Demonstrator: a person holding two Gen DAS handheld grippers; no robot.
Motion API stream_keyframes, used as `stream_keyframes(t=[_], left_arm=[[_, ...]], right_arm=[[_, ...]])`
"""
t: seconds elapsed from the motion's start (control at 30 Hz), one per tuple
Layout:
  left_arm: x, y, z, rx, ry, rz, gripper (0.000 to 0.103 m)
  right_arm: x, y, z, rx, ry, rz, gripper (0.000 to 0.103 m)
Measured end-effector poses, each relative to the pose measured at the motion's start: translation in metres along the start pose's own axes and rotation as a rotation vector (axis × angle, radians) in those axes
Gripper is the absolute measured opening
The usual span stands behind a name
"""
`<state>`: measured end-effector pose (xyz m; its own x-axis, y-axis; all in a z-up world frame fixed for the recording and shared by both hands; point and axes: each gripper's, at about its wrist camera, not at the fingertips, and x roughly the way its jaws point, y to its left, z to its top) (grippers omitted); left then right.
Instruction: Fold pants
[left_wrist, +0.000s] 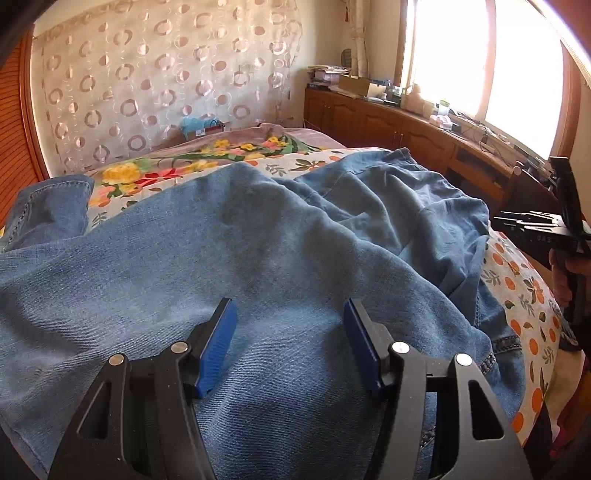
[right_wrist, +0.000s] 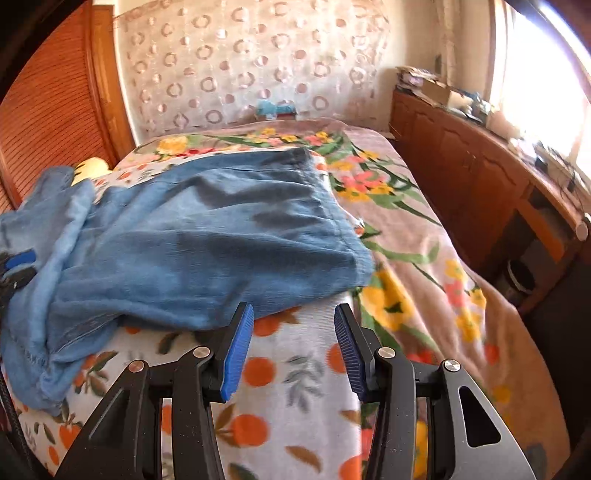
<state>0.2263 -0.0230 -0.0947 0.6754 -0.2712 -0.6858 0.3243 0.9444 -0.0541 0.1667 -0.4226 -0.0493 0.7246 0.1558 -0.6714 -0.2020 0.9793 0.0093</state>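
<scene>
Bright daylight poured through the window (left_wrist: 480, 62) on my right. A wooden cabinet (left_wrist: 388, 122) ran beneath it, and a circle-patterned curtain (left_wrist: 166, 74) hung behind the bed (right_wrist: 424, 258).

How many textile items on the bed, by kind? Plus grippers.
Jeans: 1
Orange-print sheet: 1
Floral blanket: 1
Grippers: 2, the left gripper open over the denim, the right gripper open over the sheet
Total: 5
</scene>
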Motion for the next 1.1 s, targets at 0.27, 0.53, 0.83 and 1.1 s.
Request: stream_keyframes(t=[0.27,0.53,0.83,1.1], left_arm=[[-0.002,0.003,-0.001,-0.018,-0.018,0.022,0.061],[-0.011,0.017,-0.004,-0.087,-0.068,0.009,0.061],[-0.007,0.017,-0.003,-0.084,-0.064,0.014,0.061],[-0.006,0.016,-0.003,-0.083,-0.061,0.019,0.061]], right_arm=[[0.017,-0.010,0.022,0.075,0.017,-0.017,0.047],[0.030,-0.015,0.032,0.108,0.037,-0.014,0.031],[-0.020,-0.031,0.030,0.126,-0.110,-0.021,0.013],[-0.003,-0.031,0.015,0.134,-0.018,-0.024,0.013]])
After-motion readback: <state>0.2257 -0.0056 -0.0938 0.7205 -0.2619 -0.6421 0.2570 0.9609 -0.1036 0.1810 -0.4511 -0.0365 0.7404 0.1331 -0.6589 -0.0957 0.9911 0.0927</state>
